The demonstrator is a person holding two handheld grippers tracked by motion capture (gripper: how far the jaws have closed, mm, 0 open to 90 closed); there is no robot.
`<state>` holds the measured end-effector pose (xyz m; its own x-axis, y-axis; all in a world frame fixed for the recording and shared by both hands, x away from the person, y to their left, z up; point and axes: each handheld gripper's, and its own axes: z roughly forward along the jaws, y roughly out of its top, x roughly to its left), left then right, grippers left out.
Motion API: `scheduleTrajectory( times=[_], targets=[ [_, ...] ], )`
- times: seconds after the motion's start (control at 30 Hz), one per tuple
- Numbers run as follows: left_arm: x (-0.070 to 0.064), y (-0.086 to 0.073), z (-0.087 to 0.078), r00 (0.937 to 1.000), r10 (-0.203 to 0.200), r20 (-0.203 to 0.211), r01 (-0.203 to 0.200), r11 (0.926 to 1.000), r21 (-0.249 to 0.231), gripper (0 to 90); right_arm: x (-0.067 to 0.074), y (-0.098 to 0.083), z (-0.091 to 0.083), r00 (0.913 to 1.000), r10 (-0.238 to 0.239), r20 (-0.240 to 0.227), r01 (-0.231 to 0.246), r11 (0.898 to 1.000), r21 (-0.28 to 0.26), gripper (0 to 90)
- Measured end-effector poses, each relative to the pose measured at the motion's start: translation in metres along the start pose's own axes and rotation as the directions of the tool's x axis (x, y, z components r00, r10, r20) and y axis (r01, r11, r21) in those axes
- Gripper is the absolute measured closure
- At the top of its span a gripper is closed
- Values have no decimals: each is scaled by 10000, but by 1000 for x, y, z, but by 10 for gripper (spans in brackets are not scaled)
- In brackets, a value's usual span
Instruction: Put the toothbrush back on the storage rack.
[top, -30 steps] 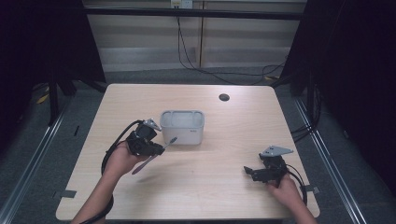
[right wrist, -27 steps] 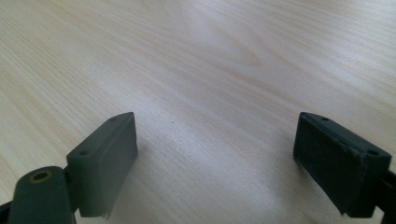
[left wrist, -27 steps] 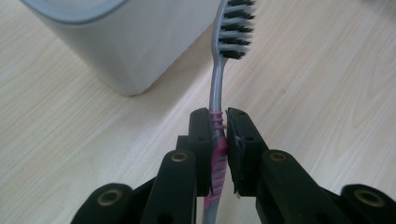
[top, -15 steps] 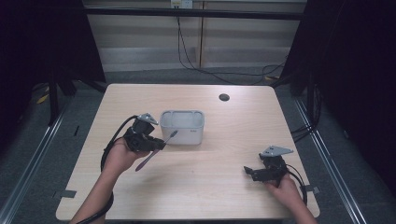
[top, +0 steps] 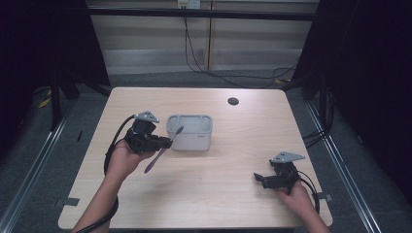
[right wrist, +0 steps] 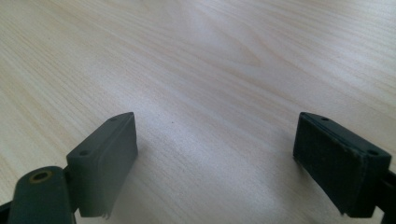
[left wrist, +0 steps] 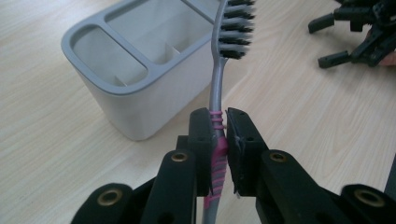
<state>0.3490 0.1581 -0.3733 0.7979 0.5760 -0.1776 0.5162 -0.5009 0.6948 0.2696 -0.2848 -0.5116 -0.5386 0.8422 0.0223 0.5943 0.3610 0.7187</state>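
While the person's forearms come in from the 6 o'clock edge of the high view, the scene reads as follows.

Left gripper: sits at about 9 o'clock from the table's centre, just beside the grey holder's 9 o'clock side, held in the person's left hand.

Left jaws: closed tight on the toothbrush; in the left gripper view the two black pads press the handle from both sides at its pink ribbed grip.

Toothbrush: grey handle with pink ridges and dark bristles, clamped between the left pads. In the left gripper view the head points to 12 o'clock, the bristles facing 3 o'clock. In the high view it runs slanted, its head toward the holder at 1 o'clock and its tail hanging down toward 7 o'clock, clear of the table.

Brush head: lies near the holder's rim; whether it touches the rim cannot be told.

Holder: a pale grey caddy with several compartments open at the top, standing upright a little to the 11 o'clock side of the table's centre.

Right gripper: rests low at about 4 o'clock on the table, well apart from the holder, in the person's right hand.

Right jaws: spread wide with nothing between them; the right gripper view shows bare wood between the two pads.

Table: light wood, with a small dark round spot near its 12 o'clock edge.
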Motion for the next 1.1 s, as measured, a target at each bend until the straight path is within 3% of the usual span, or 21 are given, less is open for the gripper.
scheduleTrajectory(
  times=[0.33,0.63,0.67,1.1],
  targets=[
    [3,4,-11,9986,-246,-463,199,9949,-992,811,0,0,0,10000,2,-1,-2,10000,-1,129],
    [4,5,-16,9955,-473,-824,322,9840,-1754,811,0,0,0,10000,-5,-2,5,10000,-1,130],
    [3,5,-17,9945,-569,-874,390,9802,-1943,811,0,0,0,10000,-4,-3,4,10000,-2,129],
    [5,11,-20,9914,-710,-1103,418,9680,-2474,811,0,0,0,10000,-8,-3,8,10000,-4,129]
  ],
)
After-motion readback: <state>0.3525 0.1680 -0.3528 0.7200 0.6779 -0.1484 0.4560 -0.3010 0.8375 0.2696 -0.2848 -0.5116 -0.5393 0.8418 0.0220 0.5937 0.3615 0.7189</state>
